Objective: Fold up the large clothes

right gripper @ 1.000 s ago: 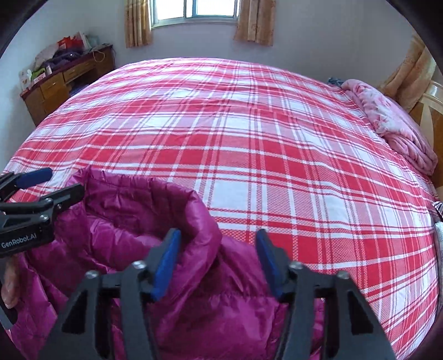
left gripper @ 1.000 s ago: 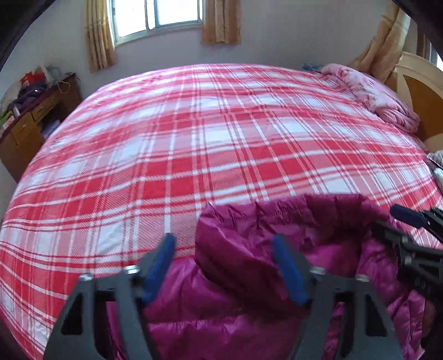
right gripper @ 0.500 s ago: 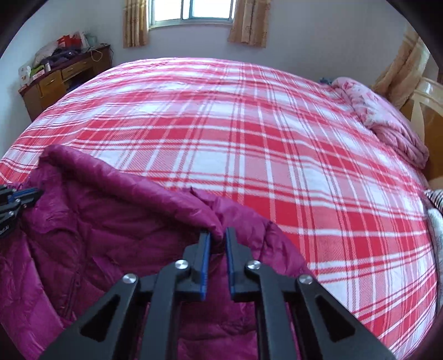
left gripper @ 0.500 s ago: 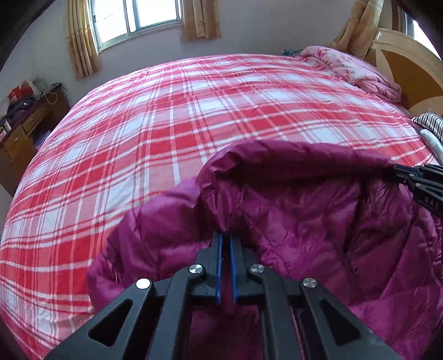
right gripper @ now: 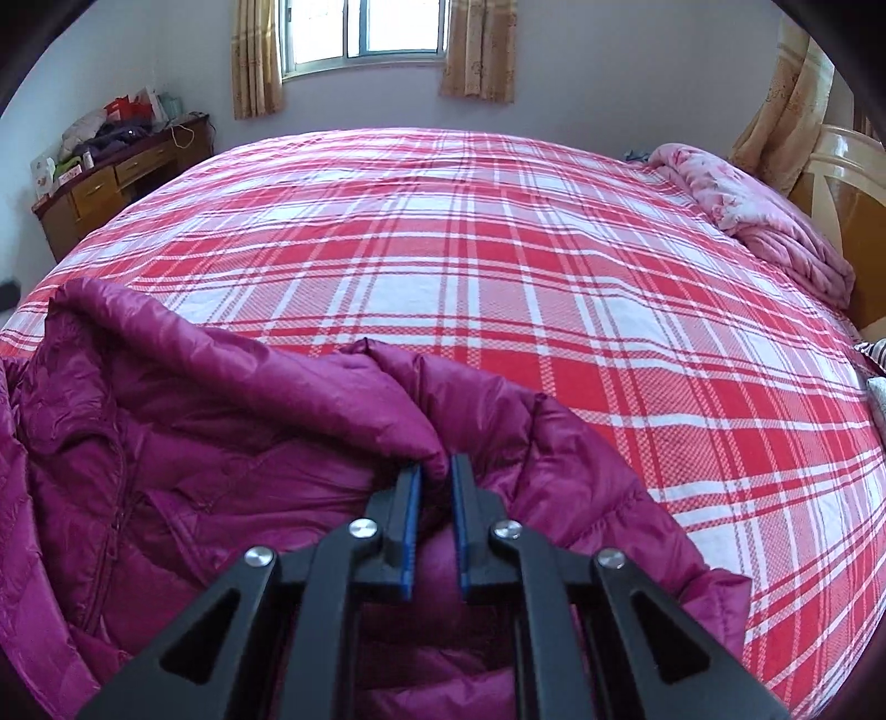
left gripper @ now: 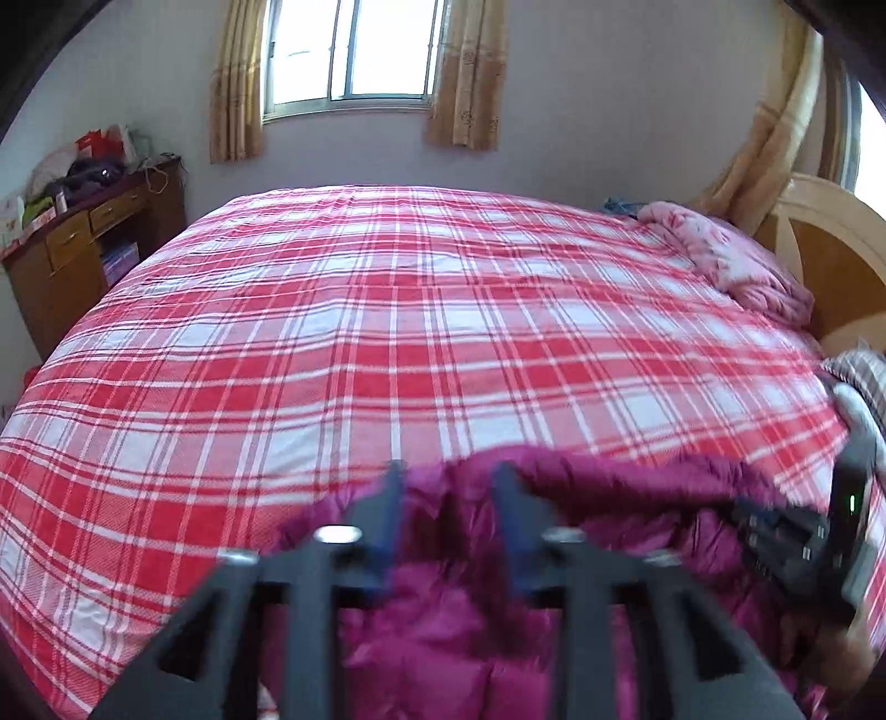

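Both tools: right (right gripper: 432,471) pinching jacket (right gripper: 194,421); left (left gripper: 448,487) seemingly parted.

We see a magenta quilted puffer jacket (right gripper: 194,443) on a red-and-white plaid bedspread (right gripper: 470,249). At two o'clock lies a pink floral blanket (right gripper: 764,221). Tan patterned curtains (right gripper: 479,50) frame the window; at ten o'clock stands a brown wooden dresser (right gripper: 105,188).
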{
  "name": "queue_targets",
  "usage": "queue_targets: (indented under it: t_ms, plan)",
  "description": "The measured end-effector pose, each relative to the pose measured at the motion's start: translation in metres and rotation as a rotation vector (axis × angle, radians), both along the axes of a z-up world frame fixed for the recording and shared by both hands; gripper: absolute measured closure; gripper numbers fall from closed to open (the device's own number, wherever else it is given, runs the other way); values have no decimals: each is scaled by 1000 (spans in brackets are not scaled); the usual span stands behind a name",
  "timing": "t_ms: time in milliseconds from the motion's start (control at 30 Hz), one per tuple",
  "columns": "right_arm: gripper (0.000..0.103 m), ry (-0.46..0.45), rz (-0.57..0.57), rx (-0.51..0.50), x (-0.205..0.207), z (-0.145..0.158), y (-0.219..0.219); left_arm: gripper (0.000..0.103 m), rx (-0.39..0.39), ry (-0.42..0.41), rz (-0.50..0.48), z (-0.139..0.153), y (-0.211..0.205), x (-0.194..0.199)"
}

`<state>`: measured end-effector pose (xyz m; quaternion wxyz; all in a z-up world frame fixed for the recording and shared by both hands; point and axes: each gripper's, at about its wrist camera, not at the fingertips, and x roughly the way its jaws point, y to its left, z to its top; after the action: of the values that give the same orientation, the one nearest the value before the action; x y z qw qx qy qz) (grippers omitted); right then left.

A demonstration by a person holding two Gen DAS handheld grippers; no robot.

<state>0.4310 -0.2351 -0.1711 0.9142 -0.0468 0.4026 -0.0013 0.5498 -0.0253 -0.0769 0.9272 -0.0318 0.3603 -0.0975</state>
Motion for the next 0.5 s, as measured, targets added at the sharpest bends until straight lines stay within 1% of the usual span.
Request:
queue_targets:
  t_ms: [33,67,133,167,233,367,400,467,500]
  plan:
    - [91,-4,0,5,0,0,-1,28,-13,-20,18,4,-3,4]
    - [91,-10,-1,12,-2,-1,-2,26,-35,-47,34,9,-7,9]
    - [91,-16,1,12,-2,-2,-1,25,-58,-44,21,12,-19,19]
    - [91,-15,2,12,-1,-2,-1,25,-59,-28,10,12,-26,25]
    - [91,-18,3,14,-2,-3,-1,25,0,0,1,7,-45,37]
    - [91,-26,5,42,-3,-3,-5,26,48,6,6,-7,-57,42]
    - [91,-26,6,47,-3,-4,-6,28,44,10,0,-11,-56,38]
    - [91,-25,7,62,-2,-4,-7,39,43,44,-21,-24,-54,32]
    - [91,-25,8,67,-3,-4,-8,40,38,67,-29,-31,-54,30]
